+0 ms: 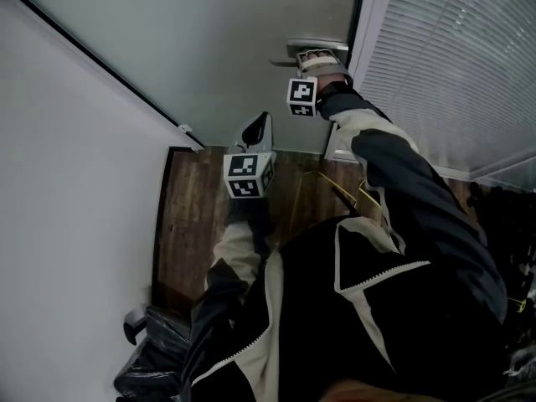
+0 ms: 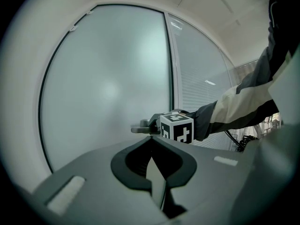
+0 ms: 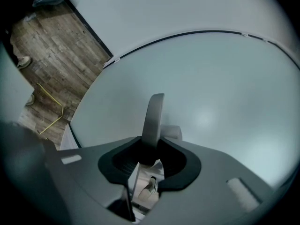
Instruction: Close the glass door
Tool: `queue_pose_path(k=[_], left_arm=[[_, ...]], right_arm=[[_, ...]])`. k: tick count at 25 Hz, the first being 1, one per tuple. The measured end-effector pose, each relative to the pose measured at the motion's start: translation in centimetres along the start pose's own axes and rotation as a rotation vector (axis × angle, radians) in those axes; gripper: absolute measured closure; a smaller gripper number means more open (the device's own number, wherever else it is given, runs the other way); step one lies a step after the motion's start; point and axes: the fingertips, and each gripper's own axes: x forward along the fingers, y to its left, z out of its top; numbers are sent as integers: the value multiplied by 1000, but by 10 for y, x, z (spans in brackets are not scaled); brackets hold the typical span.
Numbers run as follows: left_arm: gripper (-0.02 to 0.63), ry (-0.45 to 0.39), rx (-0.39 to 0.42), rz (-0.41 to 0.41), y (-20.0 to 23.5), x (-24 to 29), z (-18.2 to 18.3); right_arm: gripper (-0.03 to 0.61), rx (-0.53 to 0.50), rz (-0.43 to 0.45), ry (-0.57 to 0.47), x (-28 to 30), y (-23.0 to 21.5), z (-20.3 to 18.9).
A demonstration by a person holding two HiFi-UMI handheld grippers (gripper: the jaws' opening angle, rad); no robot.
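At far left in the head view stands a plain white wall (image 1: 75,182), with a crumpled black plastic bag (image 1: 155,350) at its foot on the dark brown wooden plank floor (image 1: 193,216). Just right of the wall, bounded by a thin black frame line, is the large frosted glass door (image 1: 218,40), which fills the upper middle of that view and most of both gripper views.

Near the middle, the left tool (image 1: 260,124) points at the glass without touching anything. Its jaws are pressed together with nothing between them, and its black-and-white marker cube (image 1: 247,174) sits just behind them.

Further right and higher, the right tool (image 1: 314,57) is clamped on the silver metal lever handle (image 3: 153,114), which is mounted near the door's right edge. In the right gripper view the lever rises straight out from between the two jaws. A dark and cream jacket sleeve (image 1: 394,157) stretches out to this tool.

The door's handle edge runs along a dark vertical strip, and just beyond it at far right is a glass panel covered by white slatted blinds (image 1: 452,65). I cannot tell whether the door is latched.
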Motion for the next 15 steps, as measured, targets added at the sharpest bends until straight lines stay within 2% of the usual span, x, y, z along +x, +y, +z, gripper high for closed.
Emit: queue_pose_path(k=[6,8,10,12,15], left_arm=[[603,3,-5,4,4,-2,-2],[603,4,-11,4,5,-3,-1],[603,-4,-17,9,8,-4,-2],[603,-11,-31,14,13,-4,-1],[603,-21,-53,29,20,-2,5]], right_arm=[[468,-12,14,5,5,4,2],[464,27,43,-9,6,6,3],[407,100,72,-38,2,9,6],[402,202,76,-92,-11,6,12],[400,486,97,-240,-50,-10,26]])
